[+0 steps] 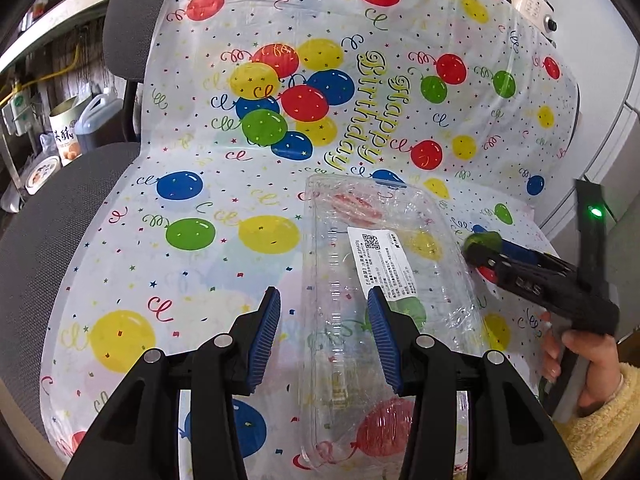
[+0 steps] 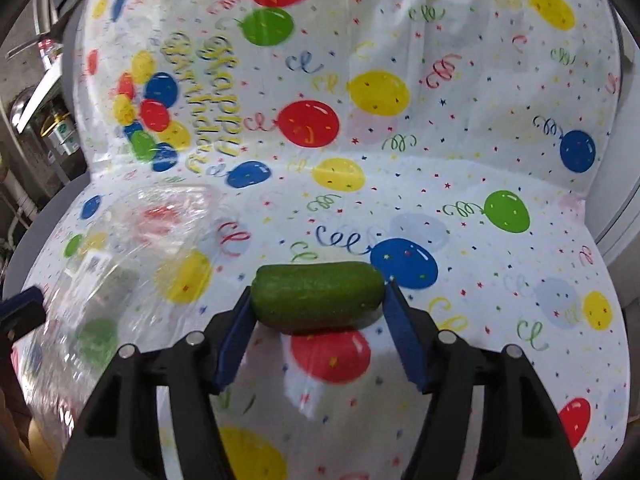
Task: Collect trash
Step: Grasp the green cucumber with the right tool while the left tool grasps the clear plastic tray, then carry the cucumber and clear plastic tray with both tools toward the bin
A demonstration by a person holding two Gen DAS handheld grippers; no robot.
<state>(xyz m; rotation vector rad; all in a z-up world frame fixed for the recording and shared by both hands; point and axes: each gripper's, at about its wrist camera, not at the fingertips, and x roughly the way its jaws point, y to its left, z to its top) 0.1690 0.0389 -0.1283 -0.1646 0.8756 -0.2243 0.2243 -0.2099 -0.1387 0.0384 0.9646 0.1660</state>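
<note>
A clear plastic clamshell box (image 1: 400, 264) with a white label lies on the balloon-print cloth (image 1: 200, 264). My left gripper (image 1: 324, 300) hangs over its near left part. The box's left rim runs between the blue pads; the left pad stands apart from it, so the gripper is open. The box (image 2: 132, 248) looks blurred at the left of the right wrist view. A short green cucumber piece (image 2: 316, 296) sits lengthwise between the pads of my right gripper (image 2: 318, 292), one end against each pad. This right gripper (image 1: 484, 246) is just right of the box.
The "Happy Birthday" cloth is draped over the seat and back of a black mesh chair (image 1: 48, 248). A person's hand (image 1: 580, 360) in a yellow fleece sleeve holds the right gripper. A canister (image 1: 66, 132) and a jug (image 1: 98, 120) stand at far left, a white appliance (image 1: 536, 8) at top right.
</note>
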